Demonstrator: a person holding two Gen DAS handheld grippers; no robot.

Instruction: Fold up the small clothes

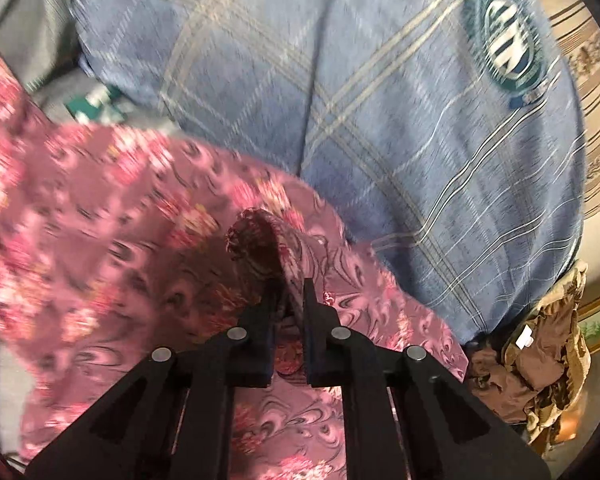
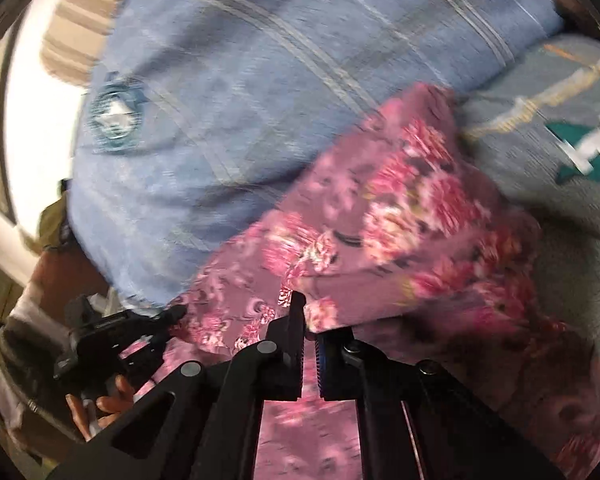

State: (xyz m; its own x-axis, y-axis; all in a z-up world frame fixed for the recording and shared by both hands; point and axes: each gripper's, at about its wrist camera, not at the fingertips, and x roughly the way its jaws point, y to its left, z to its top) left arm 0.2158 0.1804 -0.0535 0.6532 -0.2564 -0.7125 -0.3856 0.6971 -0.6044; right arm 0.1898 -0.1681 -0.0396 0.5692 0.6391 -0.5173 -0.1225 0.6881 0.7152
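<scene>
Two tongs, both mine, are closed on one pink floral cloth (image 1: pixel 112 216). My left tongs (image 1: pixel 288 300) pinch a raised ridge of it between the tips. My right tongs (image 2: pixel 306 320) clamp an edge, the cloth spreading away up and to the right. In the right view, my left tool sits low on the left, so the cloth runs crosswise between my hands. Beyond lies a blue checked sheet (image 1: pixel 340 80), then a grey garment (image 2: pixel 560 120).

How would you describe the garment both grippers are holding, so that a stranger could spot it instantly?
Start at the large blue checked cloth. Overlapping its near edge lies the pink floral garment, pinched by both grippers. Only it has red flowers; the neighbouring grey garment carries teal lettering.
</scene>
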